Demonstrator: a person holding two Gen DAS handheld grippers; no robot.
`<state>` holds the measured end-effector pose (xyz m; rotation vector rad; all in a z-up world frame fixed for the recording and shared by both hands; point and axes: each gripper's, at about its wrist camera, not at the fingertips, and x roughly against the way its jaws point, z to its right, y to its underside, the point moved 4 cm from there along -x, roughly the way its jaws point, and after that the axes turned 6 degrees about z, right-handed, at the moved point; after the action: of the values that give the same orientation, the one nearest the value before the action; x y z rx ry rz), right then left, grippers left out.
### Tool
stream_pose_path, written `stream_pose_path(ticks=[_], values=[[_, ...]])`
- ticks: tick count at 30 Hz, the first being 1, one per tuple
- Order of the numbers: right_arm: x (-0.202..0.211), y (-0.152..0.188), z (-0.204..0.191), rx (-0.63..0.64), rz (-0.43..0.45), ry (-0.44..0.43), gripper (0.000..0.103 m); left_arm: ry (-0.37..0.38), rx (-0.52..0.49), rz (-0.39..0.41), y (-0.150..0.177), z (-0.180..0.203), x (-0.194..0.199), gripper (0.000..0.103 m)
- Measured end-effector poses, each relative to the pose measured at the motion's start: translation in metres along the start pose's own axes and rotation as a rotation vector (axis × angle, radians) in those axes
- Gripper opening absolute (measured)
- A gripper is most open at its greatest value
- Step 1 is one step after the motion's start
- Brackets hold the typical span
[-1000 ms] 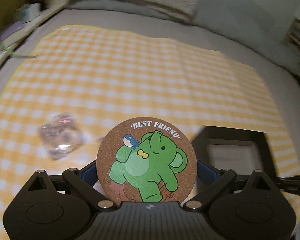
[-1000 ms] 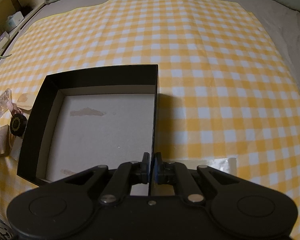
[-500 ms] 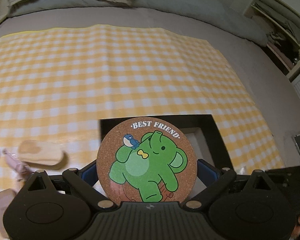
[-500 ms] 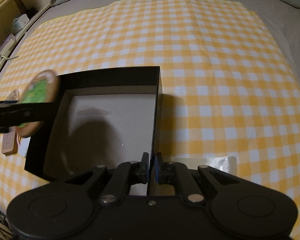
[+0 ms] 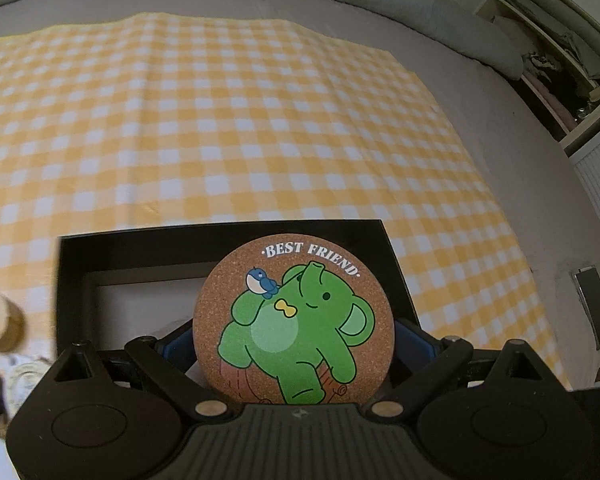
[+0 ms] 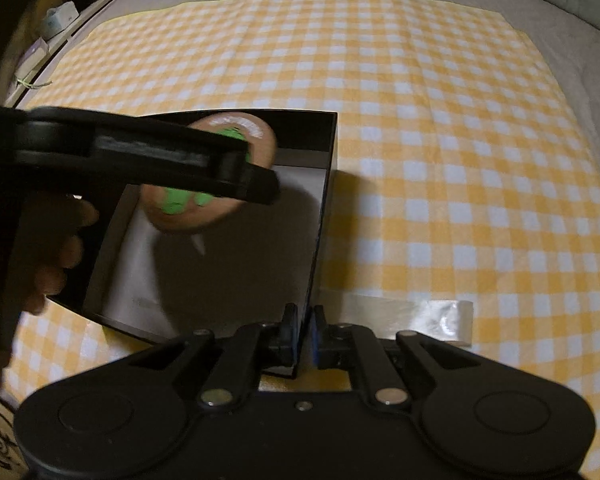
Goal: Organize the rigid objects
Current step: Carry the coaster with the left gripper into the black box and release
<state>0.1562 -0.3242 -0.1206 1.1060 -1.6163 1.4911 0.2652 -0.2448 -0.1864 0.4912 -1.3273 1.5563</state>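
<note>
- Left gripper (image 5: 294, 344) clamped on round cork coaster with green elephant print (image 5: 294, 322), held over open black cardboard box (image 6: 328, 184).
- Right gripper (image 6: 305, 330) pinched shut on box's near right wall.
- Box resting on yellow-and-white checked cloth (image 6: 420, 120).

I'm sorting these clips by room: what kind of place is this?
Probably a bedroom at home. The yellow checked cloth is spread over what looks like a grey bed, with bedding bunched at its far edge and cluttered shelves beside it.
</note>
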Motion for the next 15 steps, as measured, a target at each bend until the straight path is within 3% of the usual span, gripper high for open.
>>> stream_pose_path(ticks=[5,9,15], values=[[0.001,-0.002,0.004,-0.003,-0.001,-0.01,0.007,0.029,0.06,0.02,-0.002,0.004,-0.022,0.103],[0.002,0.0,0.003,-0.008,-0.003,-0.015,0.008,0.005,0.109,-0.001,0.001,0.001,-0.035,0.103],[0.001,0.0,0.004,-0.013,-0.004,-0.018,0.008,0.011,0.077,-0.01,0.004,0.004,-0.03,0.103]])
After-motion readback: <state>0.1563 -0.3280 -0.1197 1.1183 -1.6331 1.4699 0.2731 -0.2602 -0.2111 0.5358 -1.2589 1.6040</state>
